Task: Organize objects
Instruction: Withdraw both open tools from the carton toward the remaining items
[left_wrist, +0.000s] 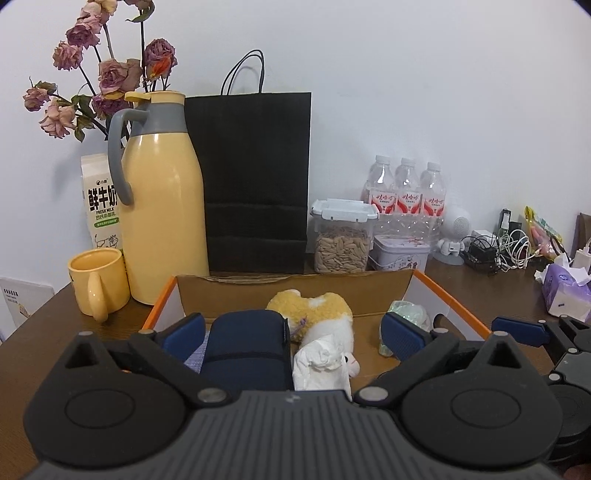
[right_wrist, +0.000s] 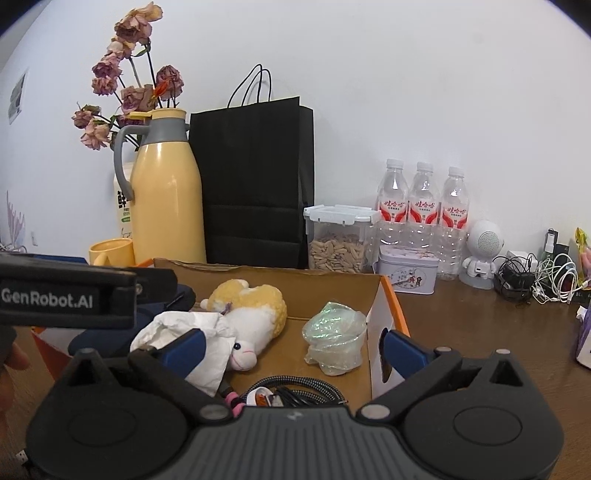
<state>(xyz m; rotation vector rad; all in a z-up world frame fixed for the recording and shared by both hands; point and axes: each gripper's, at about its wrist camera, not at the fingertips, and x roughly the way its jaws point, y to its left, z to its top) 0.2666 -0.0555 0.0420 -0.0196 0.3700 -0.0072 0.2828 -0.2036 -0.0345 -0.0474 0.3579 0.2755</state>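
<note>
An open cardboard box (left_wrist: 295, 291) with orange edges sits in front of me; it also shows in the right wrist view (right_wrist: 384, 317). It holds a dark blue pouch (left_wrist: 245, 347), a yellow and white plush toy (left_wrist: 321, 314), a crumpled white tissue (left_wrist: 319, 369) and a clear plastic wrap (right_wrist: 334, 338). A braided cable (right_wrist: 295, 387) lies at the box's near side. My left gripper (left_wrist: 293, 332) is open above the pouch and tissue. My right gripper (right_wrist: 291, 350) is open over the box, its right finger outside the box wall.
Behind the box stand a yellow thermos (left_wrist: 162, 206), a yellow mug (left_wrist: 98, 280), a milk carton (left_wrist: 99, 199), dried roses (left_wrist: 103, 74), a black paper bag (left_wrist: 255, 177), a seed container (left_wrist: 343, 236), a tin (left_wrist: 400, 253), three water bottles (left_wrist: 406, 188). At right: cables (left_wrist: 498, 251), tissue pack (left_wrist: 565, 291).
</note>
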